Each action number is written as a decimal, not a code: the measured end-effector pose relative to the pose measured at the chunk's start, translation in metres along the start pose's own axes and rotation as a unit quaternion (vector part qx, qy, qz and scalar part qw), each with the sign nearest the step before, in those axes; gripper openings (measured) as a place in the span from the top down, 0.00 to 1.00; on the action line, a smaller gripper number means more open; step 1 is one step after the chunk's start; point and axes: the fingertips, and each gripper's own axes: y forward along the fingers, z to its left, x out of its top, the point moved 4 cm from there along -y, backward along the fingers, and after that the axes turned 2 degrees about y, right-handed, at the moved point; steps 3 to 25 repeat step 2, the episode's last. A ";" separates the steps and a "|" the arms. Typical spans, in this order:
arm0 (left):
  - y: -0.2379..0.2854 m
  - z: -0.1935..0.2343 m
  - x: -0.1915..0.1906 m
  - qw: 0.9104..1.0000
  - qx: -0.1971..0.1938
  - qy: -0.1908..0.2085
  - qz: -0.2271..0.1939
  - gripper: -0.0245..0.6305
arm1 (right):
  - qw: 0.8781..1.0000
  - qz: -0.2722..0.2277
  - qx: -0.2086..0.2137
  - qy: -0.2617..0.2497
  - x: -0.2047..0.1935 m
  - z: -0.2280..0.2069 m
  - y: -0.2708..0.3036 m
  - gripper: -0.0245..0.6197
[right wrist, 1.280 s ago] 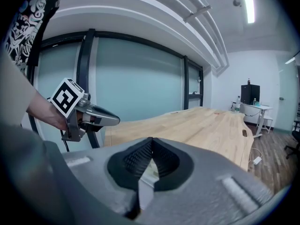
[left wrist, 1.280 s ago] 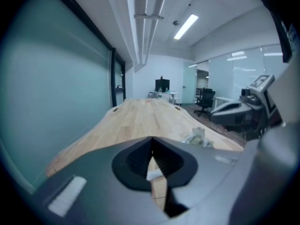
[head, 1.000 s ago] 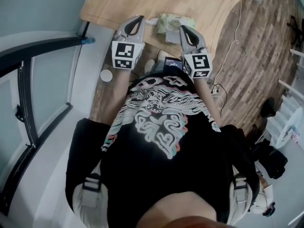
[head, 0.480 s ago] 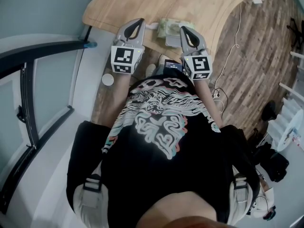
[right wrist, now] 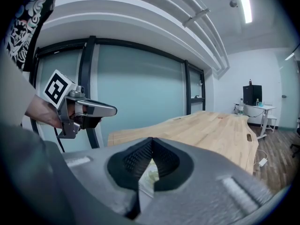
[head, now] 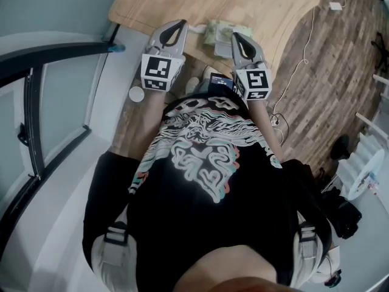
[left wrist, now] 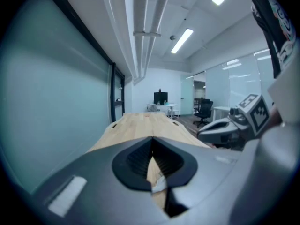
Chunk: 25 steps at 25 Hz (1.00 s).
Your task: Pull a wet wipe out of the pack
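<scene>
Nothing moved — left hand-held gripper point(head: 180, 24), right hand-held gripper point(head: 236, 37) shut beside wipe pack point(head: 221, 29).

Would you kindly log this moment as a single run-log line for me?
wet wipe pack: at table edge, ungripped | left gripper: shut, empty, left of it | right gripper: shut, empty, over its right part

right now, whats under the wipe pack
The wooden table lies under the wipe pack. The tabletop right beneath it is covered by the pack, so nothing there shows.
</scene>
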 end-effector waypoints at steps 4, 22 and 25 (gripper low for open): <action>-0.001 0.003 0.000 1.000 0.005 0.005 0.001 0.98 | 1.000 0.000 0.002 0.000 0.000 0.001 0.002 0.96; -0.001 0.003 0.000 1.000 0.005 0.005 0.001 0.98 | 1.000 0.000 0.002 0.000 0.000 0.001 0.002 0.96; -0.001 0.003 0.000 1.000 0.005 0.005 0.001 0.98 | 1.000 0.000 0.002 0.000 0.000 0.001 0.002 0.96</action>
